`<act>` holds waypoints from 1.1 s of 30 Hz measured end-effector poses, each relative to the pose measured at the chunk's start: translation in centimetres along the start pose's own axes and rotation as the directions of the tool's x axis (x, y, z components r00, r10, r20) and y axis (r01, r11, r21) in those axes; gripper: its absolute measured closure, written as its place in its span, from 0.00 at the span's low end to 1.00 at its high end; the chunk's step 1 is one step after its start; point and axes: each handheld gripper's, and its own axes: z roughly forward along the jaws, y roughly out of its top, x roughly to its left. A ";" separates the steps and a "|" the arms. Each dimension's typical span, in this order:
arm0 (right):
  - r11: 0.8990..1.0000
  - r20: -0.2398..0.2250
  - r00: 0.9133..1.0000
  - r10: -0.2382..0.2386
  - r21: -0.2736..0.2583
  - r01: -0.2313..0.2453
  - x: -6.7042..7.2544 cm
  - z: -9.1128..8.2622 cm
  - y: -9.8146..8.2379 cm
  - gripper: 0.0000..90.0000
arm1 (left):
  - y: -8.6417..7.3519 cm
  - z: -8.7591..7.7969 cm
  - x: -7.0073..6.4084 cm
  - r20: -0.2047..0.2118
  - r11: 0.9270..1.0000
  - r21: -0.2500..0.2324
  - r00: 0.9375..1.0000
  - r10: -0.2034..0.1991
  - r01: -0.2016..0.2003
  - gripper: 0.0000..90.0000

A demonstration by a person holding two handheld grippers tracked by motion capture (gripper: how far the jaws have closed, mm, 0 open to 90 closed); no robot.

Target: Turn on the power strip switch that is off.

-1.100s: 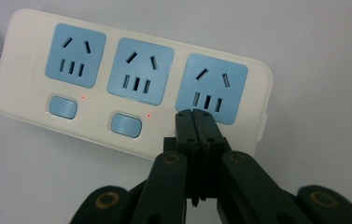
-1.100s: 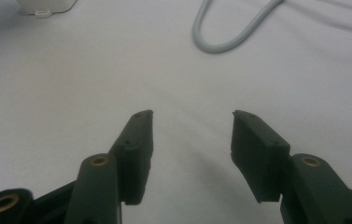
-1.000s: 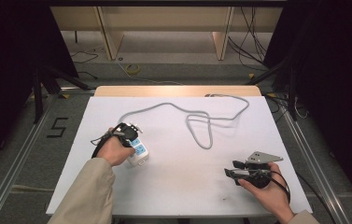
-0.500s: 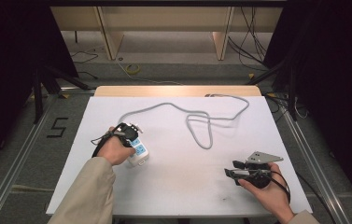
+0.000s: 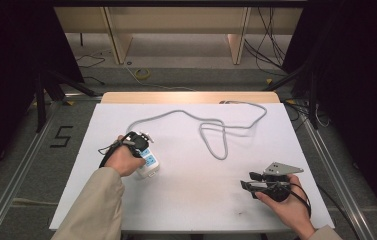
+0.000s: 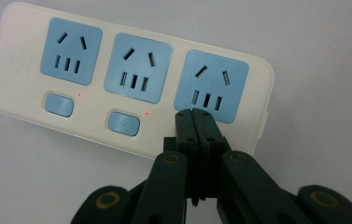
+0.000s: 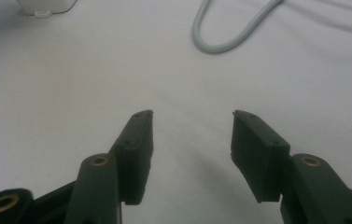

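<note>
White tabletop (image 5: 191, 200) from above: my left gripper (image 5: 137, 142) sits over the power strip (image 5: 147, 165); my right gripper (image 5: 256, 184) rests apart. Left gripper view: jaws pressed together above the third button spot; I'd press straight down, gently. Right gripper view: jaws spread, empty, cable (image 7: 220, 42) ahead.

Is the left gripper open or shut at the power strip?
Shut. In the left gripper view the left gripper has its fingers pressed together, no gap, tips over the power strip.

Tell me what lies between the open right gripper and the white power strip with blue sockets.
Nothing visible: bare white table lies between the right gripper and the white power strip. The grey cable loop sits off to one side.
</note>
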 end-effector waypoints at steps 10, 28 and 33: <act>1.000 0.000 1.000 0.001 0.001 -0.001 0.0 0.0 0.0 0.55 | 0.2 0.0 -0.1 -0.008 1.000 0.016 1.000 0.005 -0.005 1.00; 1.000 0.000 1.000 -0.001 -0.001 0.001 0.0 0.0 0.0 0.55 | 0.4 0.1 -0.3 -0.018 0.999 0.034 1.000 0.001 -0.001 1.00; 1.000 -0.001 1.000 -0.001 0.000 0.001 0.0 0.0 0.0 0.55 | 0.5 0.2 -0.3 -0.024 0.999 0.039 1.000 0.007 -0.006 1.00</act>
